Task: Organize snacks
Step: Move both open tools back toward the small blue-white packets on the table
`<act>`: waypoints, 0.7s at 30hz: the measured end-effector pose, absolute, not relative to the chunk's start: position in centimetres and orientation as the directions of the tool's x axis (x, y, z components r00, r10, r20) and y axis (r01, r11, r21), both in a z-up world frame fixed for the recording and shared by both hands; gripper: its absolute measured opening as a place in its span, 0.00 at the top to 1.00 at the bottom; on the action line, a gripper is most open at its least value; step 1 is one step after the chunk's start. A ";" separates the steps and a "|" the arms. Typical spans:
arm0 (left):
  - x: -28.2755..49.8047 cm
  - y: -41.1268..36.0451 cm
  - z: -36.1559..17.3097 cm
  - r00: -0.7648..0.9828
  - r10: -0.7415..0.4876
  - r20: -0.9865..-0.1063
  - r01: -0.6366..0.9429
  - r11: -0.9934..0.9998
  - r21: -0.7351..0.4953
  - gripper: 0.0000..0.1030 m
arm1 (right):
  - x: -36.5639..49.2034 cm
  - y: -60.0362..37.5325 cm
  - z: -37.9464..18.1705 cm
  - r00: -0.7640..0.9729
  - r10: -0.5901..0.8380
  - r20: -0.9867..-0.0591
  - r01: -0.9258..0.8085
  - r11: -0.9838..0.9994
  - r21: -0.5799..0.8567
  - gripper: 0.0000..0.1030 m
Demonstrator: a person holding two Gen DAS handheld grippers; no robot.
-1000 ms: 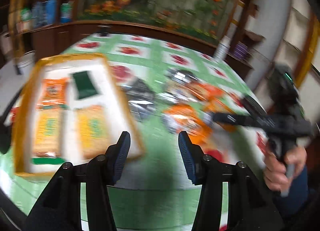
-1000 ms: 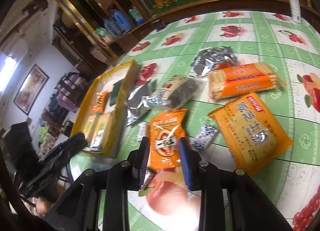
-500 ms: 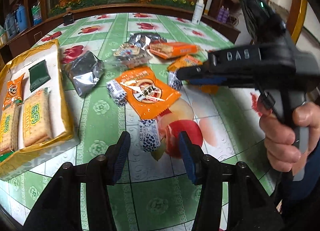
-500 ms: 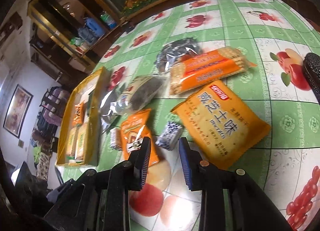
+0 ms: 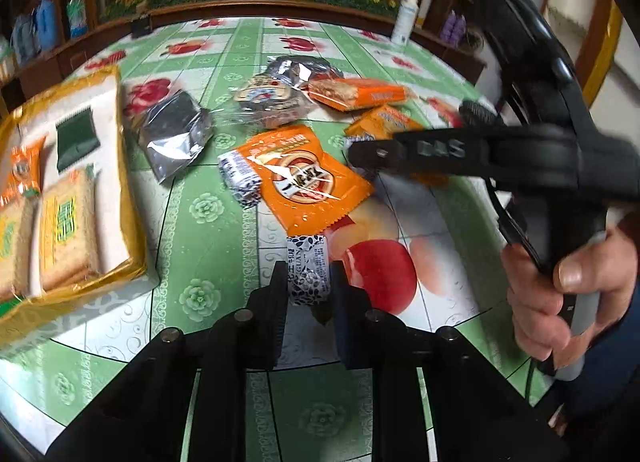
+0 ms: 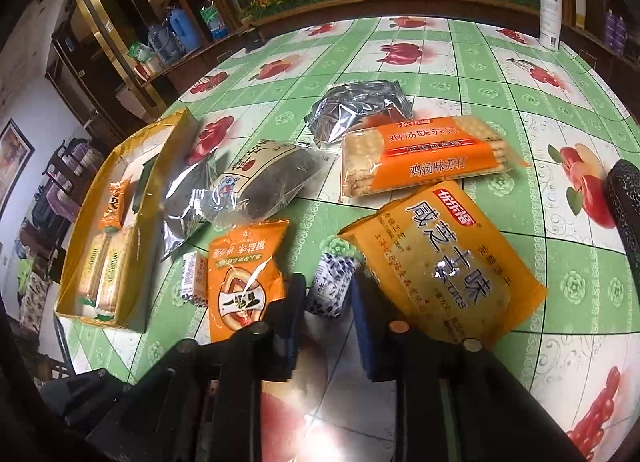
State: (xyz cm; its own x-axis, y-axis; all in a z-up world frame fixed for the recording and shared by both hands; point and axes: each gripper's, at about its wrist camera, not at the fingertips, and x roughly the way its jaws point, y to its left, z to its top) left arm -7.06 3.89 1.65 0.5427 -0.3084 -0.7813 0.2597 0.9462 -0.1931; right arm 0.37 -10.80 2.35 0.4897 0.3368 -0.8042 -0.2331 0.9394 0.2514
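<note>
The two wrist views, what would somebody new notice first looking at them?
Probably the bright orange snack packets scattered mid-table on the green fruit-print tablecloth. Next, each gripper pinching a small blue-and-white patterned candy: the left gripper on one in front of an orange packet, the right gripper on another. At the table's left edge sits a yellow tray holding cracker packs.

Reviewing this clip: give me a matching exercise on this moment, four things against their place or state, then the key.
Things: 1 dark green sachet; 2 white bottle; 3 orange round-logo packet; 4 left claw.
Places or states: a. shut on a small patterned packet; b. upright beyond the snacks; c. inside the gold box; d. flat on the tablecloth.
Pairs: 1-c, 2-b, 3-d, 4-a.
The left claw's jaws have just been closing, that packet between them.
</note>
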 end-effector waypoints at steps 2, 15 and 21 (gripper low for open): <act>-7.2 4.4 1.9 0.553 -0.329 -0.766 0.256 0.941 -0.220 0.83 | 0.2 -11.3 2.6 0.494 0.362 -0.791 -0.231 0.931 0.282 0.88; -7.2 5.0 2.9 0.591 -0.315 -0.743 0.236 0.948 -0.215 0.83 | -0.6 -11.4 3.5 0.476 0.427 -0.769 -0.270 0.903 0.335 0.87; -7.2 5.2 2.7 0.589 -0.311 -0.745 0.236 0.949 -0.210 0.83 | -0.9 -10.1 2.9 0.449 0.409 -0.794 -0.307 0.905 0.293 0.81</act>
